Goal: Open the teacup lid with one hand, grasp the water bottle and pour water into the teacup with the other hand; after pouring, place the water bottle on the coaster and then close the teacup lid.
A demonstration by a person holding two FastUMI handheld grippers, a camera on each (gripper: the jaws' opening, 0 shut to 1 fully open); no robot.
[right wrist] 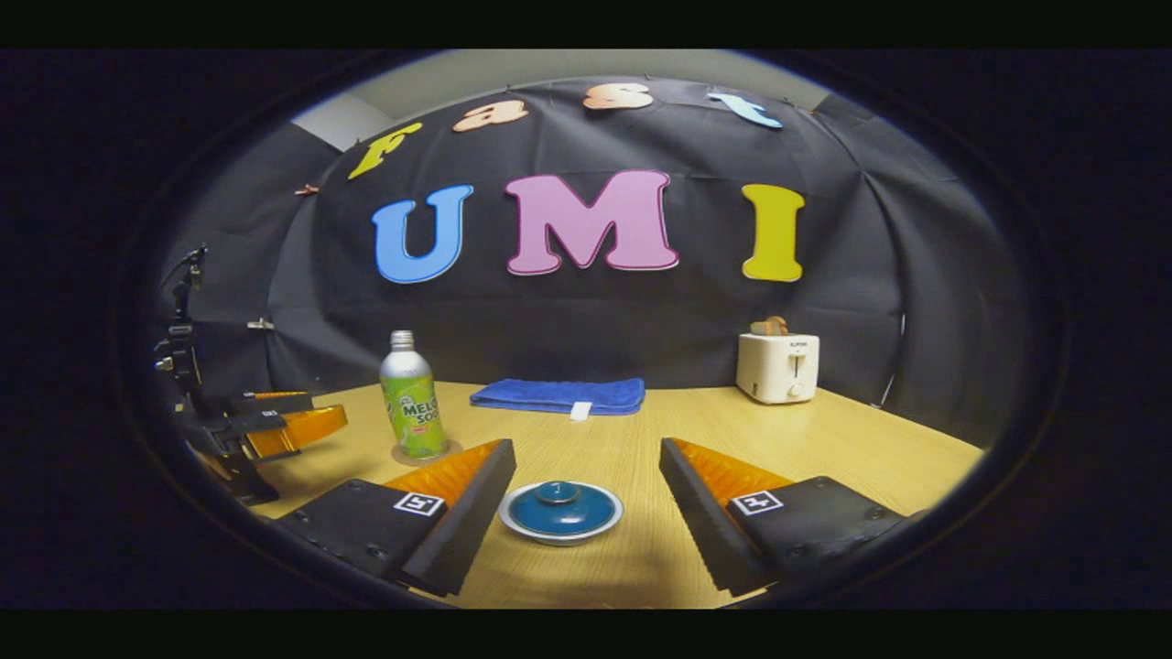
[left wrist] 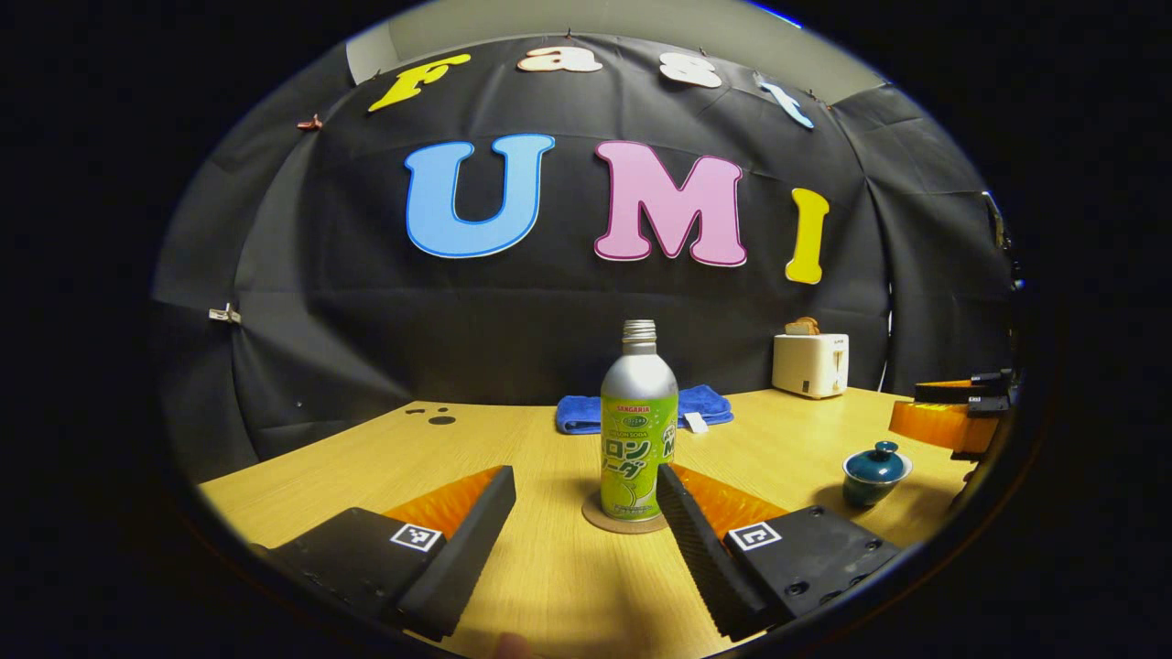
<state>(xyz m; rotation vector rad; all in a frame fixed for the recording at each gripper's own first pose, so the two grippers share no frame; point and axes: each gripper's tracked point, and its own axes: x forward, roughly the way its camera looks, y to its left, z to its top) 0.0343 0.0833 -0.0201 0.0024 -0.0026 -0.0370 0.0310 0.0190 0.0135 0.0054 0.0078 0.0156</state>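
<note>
In the left gripper view a silver bottle (left wrist: pixel 638 430) with a green label stands upright on a round cork coaster (left wrist: pixel 595 518). My left gripper (left wrist: pixel 586 485) is open, and the bottle stands just past its fingertips, close to the right finger. The small teal teacup (left wrist: pixel 876 471), lid on, sits to the right, below the right gripper (left wrist: pixel 952 416). In the right gripper view the teal lid (right wrist: pixel 560 508) rests on the cup, low between the open fingers of my right gripper (right wrist: pixel 586 458), which touch nothing. The bottle (right wrist: pixel 412 398) and the left gripper (right wrist: pixel 265 421) are at the left.
A folded blue towel (left wrist: pixel 641 407) (right wrist: pixel 558 395) lies at the back of the wooden table (left wrist: pixel 549 586). A white toaster (left wrist: pixel 810 363) (right wrist: pixel 778 366) holding bread stands at the back right. The black cloth wall closes the table's far side.
</note>
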